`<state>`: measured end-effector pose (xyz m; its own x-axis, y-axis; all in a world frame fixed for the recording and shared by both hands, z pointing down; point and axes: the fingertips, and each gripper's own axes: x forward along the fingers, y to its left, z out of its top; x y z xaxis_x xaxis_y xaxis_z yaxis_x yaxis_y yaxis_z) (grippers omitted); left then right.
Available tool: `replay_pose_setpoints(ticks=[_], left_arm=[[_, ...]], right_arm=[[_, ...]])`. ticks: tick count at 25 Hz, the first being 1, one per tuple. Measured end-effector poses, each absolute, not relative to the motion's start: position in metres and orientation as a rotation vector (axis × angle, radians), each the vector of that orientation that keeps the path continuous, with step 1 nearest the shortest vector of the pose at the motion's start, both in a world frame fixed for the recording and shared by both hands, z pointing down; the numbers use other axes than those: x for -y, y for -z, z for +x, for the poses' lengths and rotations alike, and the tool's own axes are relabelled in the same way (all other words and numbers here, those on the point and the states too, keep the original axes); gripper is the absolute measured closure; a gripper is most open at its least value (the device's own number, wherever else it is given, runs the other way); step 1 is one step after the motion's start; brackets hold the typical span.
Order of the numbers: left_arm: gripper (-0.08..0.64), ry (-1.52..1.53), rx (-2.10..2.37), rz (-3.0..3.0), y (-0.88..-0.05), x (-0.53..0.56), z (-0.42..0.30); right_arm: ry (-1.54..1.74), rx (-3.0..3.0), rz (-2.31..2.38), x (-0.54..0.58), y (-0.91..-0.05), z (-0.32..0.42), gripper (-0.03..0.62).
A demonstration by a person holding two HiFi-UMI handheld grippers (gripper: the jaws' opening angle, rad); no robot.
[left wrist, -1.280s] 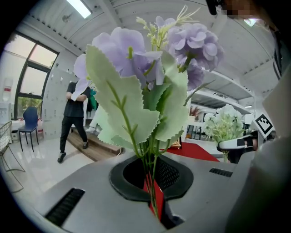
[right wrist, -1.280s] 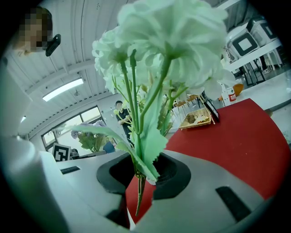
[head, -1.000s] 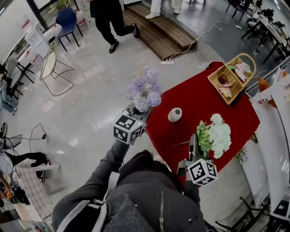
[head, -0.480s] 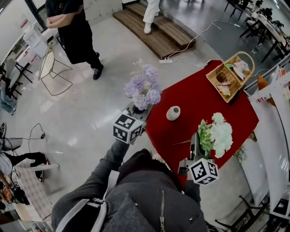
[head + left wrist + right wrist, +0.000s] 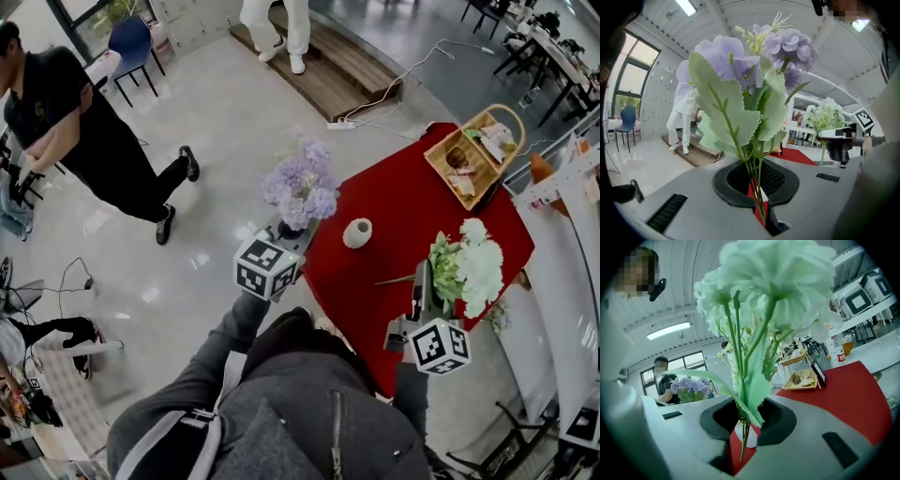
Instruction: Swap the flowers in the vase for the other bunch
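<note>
A small white vase (image 5: 356,232) stands empty and upright on the red table (image 5: 412,202). My left gripper (image 5: 286,232) is shut on the stems of the purple flower bunch (image 5: 300,183), held upright over the floor just left of the table. In the left gripper view the purple bunch (image 5: 750,56) rises from the shut left gripper (image 5: 759,206). My right gripper (image 5: 424,289) is shut on the stems of the white flower bunch (image 5: 473,267), above the table's near right part. In the right gripper view the white bunch (image 5: 773,282) fills the top, and the vase (image 5: 751,439) shows low behind the right gripper (image 5: 743,446).
A wicker basket (image 5: 472,159) with packets sits at the table's far corner. A person in black (image 5: 84,122) stands on the floor at the left, another person (image 5: 277,23) by the wooden step. A white counter (image 5: 572,244) runs along the right.
My right gripper has lifted and moved right with the white bunch. The person in black has walked to the left of the floor. The left gripper has stayed put.
</note>
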<state>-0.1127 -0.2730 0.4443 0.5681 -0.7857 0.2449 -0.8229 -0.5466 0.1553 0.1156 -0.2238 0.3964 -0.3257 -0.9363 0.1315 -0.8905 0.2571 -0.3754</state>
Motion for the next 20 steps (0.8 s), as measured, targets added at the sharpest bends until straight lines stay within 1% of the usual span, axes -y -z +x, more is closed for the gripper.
replay_pose_setpoints(ticks=[13, 20], left_arm=[[0.554, -0.191, 1.351, 2.538, -0.445, 0.274, -0.111], [0.554, -0.183, 1.374, 2.521, -0.444, 0.275, -0.121]], right_arm=[[0.332, -2.504, -1.647, 0.262, -0.335, 0.097, 0.515], [0.24, -2.545, -1.551, 0.28, -0.306, 0.073, 0.517]])
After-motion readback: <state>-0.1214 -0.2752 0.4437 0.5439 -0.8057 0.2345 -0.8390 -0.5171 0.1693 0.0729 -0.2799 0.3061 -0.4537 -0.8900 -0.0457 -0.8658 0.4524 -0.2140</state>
